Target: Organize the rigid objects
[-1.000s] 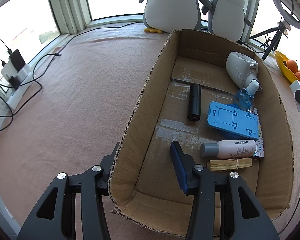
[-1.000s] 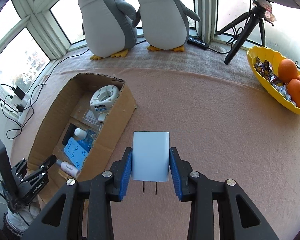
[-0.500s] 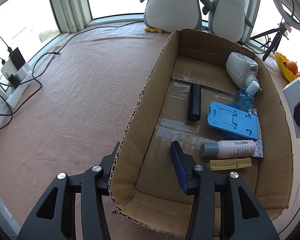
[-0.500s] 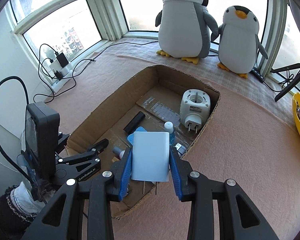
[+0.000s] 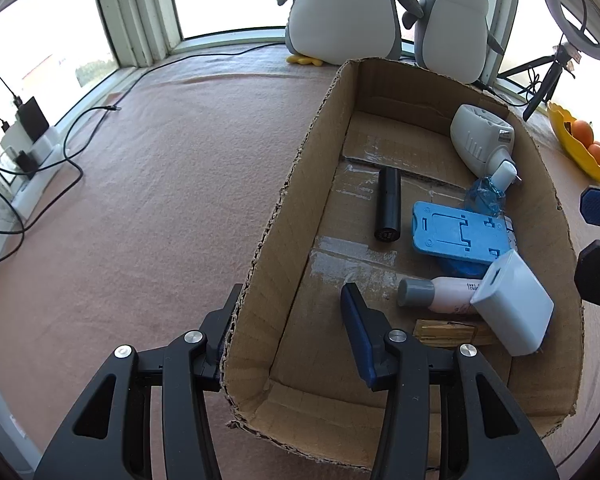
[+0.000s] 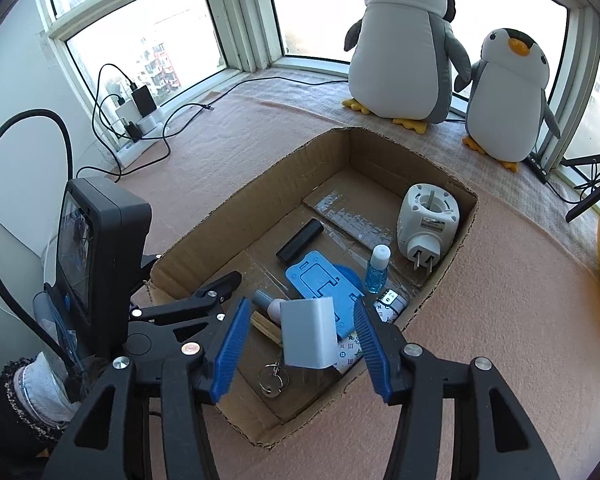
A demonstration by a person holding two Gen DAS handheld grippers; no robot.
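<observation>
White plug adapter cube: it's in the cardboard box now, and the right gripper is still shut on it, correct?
Not quite. The white plug adapter cube is in the cardboard box, but the right wrist view shows the right gripper open, its blue fingers clear of it.

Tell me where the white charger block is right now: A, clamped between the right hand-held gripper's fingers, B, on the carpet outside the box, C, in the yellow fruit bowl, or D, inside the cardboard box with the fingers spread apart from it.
D: the white charger block sits tilted among the items in the cardboard box, and the right hand-held gripper stands open with gaps on both sides.
</observation>
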